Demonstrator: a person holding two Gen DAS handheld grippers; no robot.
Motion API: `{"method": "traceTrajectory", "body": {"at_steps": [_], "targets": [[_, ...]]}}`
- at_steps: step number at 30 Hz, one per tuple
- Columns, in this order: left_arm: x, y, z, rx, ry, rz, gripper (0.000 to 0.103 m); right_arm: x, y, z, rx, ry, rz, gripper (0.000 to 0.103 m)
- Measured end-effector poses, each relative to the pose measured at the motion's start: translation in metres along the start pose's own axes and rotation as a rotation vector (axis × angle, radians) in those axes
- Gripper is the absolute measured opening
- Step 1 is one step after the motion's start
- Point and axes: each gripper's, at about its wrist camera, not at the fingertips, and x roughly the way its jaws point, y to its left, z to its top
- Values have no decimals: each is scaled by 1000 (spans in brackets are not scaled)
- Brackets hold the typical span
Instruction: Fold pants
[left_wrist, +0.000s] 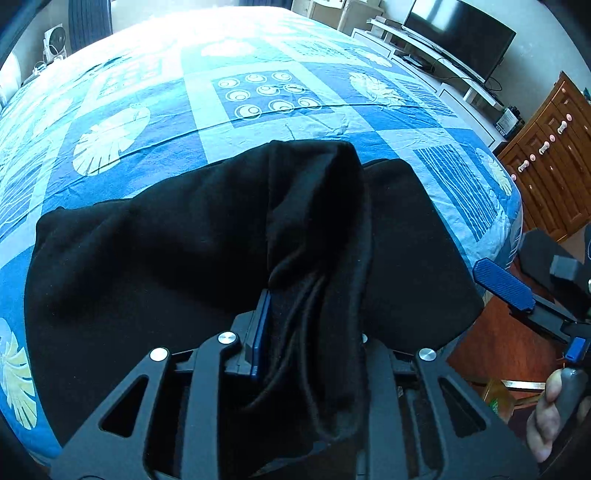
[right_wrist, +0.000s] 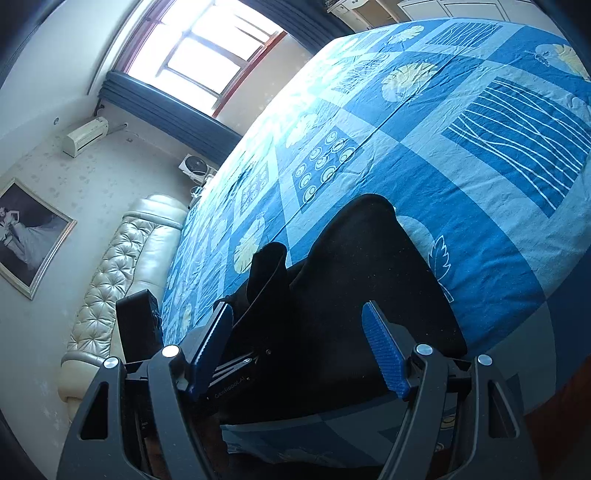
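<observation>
Black pants (left_wrist: 177, 258) lie bunched on the blue patterned bedspread (left_wrist: 258, 122) near the bed's front edge. My left gripper (left_wrist: 306, 314) is shut on a thick fold of the pants and lifts it off the bed; cloth drapes over the right finger and hides it. My right gripper (right_wrist: 299, 347) is open and empty, with its blue pads (right_wrist: 384, 354) on either side of the pants' near edge (right_wrist: 351, 295), not touching the cloth. The right gripper also shows at the right in the left wrist view (left_wrist: 506, 284).
The bed edge (left_wrist: 513, 221) drops to a red-brown floor on the right. A wooden drawer cabinet (left_wrist: 554, 155) and a TV on a white stand (left_wrist: 458, 33) stand beyond it. A cream headboard (right_wrist: 122, 266) is at the bed's far end.
</observation>
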Motion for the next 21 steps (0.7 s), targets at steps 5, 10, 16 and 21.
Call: {"method": "traceTrajectory", "body": {"at_steps": [5, 10, 16, 21], "targets": [[-51, -6, -24, 53, -164, 61, 83, 1, 5, -2, -12, 18, 15, 74], [-94, 17, -54, 38, -256, 177, 94, 16, 7, -12, -9, 77, 30, 76], [-110, 69, -89, -88, -218, 211, 94, 28, 17, -25, -66, 123, 2, 76], [-110, 106, -109, -159, -178, 266, 94, 35, 21, -29, -97, 139, -35, 76]]}}
